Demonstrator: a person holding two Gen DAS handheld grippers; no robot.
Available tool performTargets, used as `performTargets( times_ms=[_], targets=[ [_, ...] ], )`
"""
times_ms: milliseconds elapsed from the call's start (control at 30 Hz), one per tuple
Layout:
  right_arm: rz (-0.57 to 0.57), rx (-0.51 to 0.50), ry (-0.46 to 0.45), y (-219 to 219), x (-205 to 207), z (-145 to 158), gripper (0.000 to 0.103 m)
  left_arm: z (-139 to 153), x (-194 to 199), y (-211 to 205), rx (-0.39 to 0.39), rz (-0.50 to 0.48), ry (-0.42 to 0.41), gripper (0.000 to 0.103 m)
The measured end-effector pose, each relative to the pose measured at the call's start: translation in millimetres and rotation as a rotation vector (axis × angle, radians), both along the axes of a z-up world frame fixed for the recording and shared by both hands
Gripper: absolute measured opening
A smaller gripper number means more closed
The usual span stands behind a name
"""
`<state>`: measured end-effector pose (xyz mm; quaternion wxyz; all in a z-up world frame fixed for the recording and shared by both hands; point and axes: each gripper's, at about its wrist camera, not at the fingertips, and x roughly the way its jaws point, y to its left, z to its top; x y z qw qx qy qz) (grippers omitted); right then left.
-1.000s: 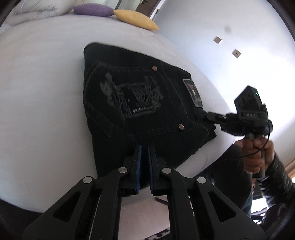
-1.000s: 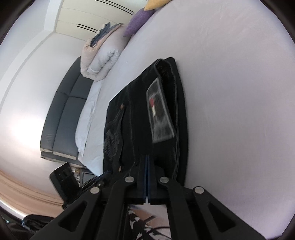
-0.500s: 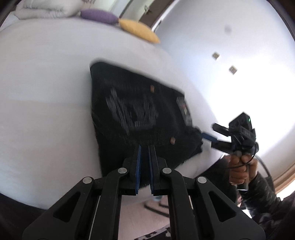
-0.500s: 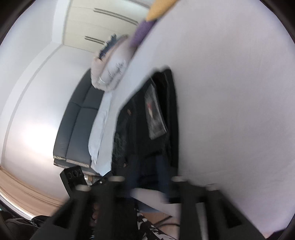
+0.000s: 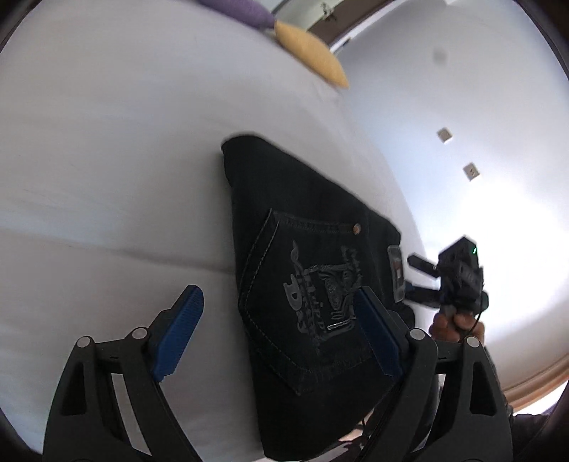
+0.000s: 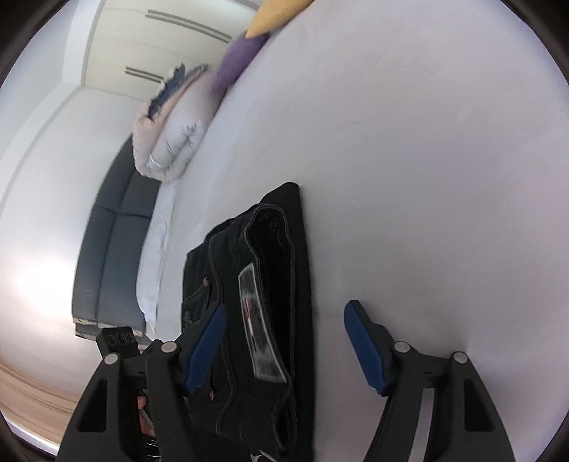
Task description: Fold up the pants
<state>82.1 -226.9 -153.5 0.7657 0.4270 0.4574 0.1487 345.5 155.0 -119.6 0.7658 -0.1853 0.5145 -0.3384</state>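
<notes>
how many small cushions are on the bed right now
2: a purple oval cushion and a yellow oval cushion beside it at the far edge of the white bed. Others may be hidden.

Pants [image 5: 313,320] near end cut off by frame; pocket lettering unreadable.

White bed [image 5: 106,160], folded black pants [image 5: 313,284], yellow pillow [image 5: 309,53], purple pillow [image 6: 238,60], rolled duvet [image 6: 170,138]

No text can be read with certainty. The black jeans [image 5: 313,284] carry grey embroidered lettering on the back pocket [image 5: 313,305] and a waistband label [image 6: 259,330], both too blurred to make out.
</notes>
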Motion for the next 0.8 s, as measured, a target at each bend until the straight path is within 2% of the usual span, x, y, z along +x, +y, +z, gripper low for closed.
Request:
performTargets(
  times_ms=[133, 167, 200, 233, 267, 300, 400, 567, 700, 800],
  targets=[
    [0.052, -0.032, 0.032, 14.1, 18.0, -1.7, 0.071, -8.7, 8.8, -20.1, 0.045, -0.046, 0.020, 0.086],
    [0.062, -0.038, 0.034, 17.0, 20.0, -2.0, 0.070, -8.7, 11.7, -23.9, 0.049, -0.053, 0.023, 0.082],
    [0.070, -0.044, 0.037, 19.5, 21.8, -2.8, 0.068, -8.4, 13.7, -25.7, 0.052, -0.057, 0.027, 0.076],
    [0.076, -0.052, 0.042, 23.6, 23.7, -2.7, 0.067, -10.6, 17.5, -29.2, 0.064, -0.061, 0.041, 0.055],
    [0.077, -0.063, 0.046, 26.2, 25.3, -3.1, 0.061, -13.0, 21.1, -32.4, 0.082, -0.060, 0.054, 0.045],
    [0.080, -0.066, 0.051, 27.1, 25.7, -5.5, 0.048, -13.0, 21.3, -33.1, 0.092, -0.062, 0.057, 0.044],
    [0.077, -0.090, 0.032, 29.1, 22.1, -6.2, 0.030, -3.7, 15.9, -41.9, 0.154, -0.085, 0.013, 0.038],
    [0.078, -0.200, -0.045, 38.1, 9.6, 16.7, 0.021, 13.3, 11.3, -50.7, 0.178, -0.083, -0.035, 0.022],
    [0.090, -0.221, -0.109, 38.6, 9.0, 43.5, 0.019, 47.6, 15.1, -60.1, 0.180, -0.090, -0.115, 0.021],
    [0.080, -0.221, -0.142, 28.2, 19.3, 60.5, 0.019, 72.2, 31.8, -69.8, 0.179, -0.089, -0.175, 0.021]
  ],
)
